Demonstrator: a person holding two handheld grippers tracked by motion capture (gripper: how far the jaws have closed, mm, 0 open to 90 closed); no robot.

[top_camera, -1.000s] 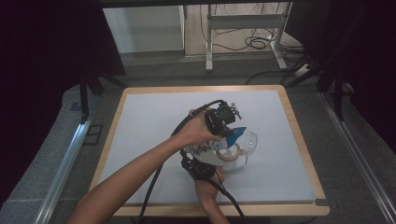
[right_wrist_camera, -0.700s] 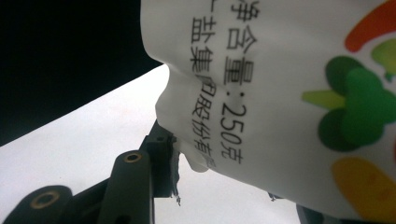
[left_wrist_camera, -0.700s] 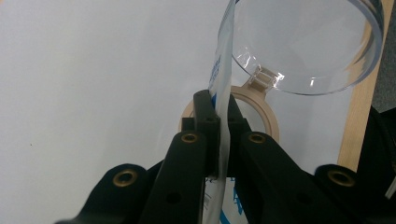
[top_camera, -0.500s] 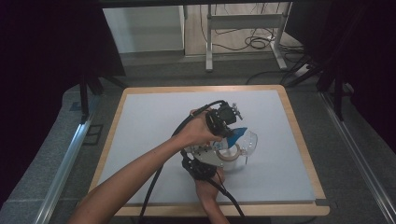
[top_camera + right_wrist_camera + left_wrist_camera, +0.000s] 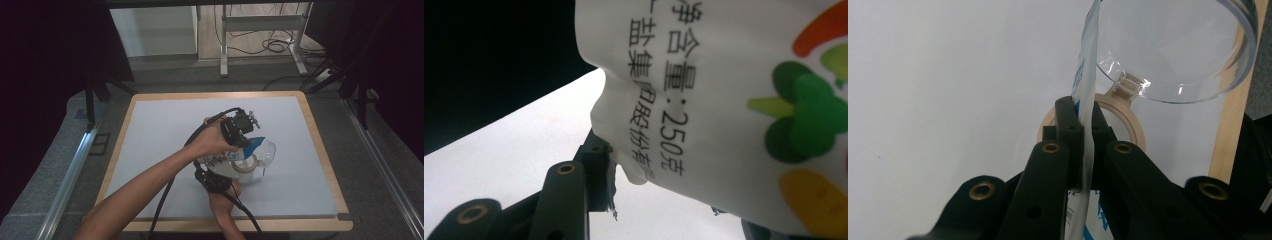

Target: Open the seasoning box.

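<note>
A white and blue packet (image 5: pixel 251 144) with printed vegetables (image 5: pixel 724 100) is held over the middle of the white table (image 5: pixel 160 135). My left gripper (image 5: pixel 243 140) comes down from above and is shut on the packet's thin edge (image 5: pixel 1088 65), jaws pressed together (image 5: pixel 1083 122). My right gripper (image 5: pixel 227 165) lies low beside it. Its left jaw touches the packet's lower corner and the other jaw is mostly hidden behind the packet (image 5: pixel 664 200). A clear round jar (image 5: pixel 268 152) lies just past the packet (image 5: pixel 1168 45), with a tan ring (image 5: pixel 247 165) under it (image 5: pixel 1133 125).
The table has a wooden rim (image 5: pixel 327 165), also seen at the right of the left gripper view (image 5: pixel 1233 125). Black cables (image 5: pixel 200 132) trail back from both grippers. A metal stand (image 5: pixel 260 22) and floor cables lie beyond the far edge.
</note>
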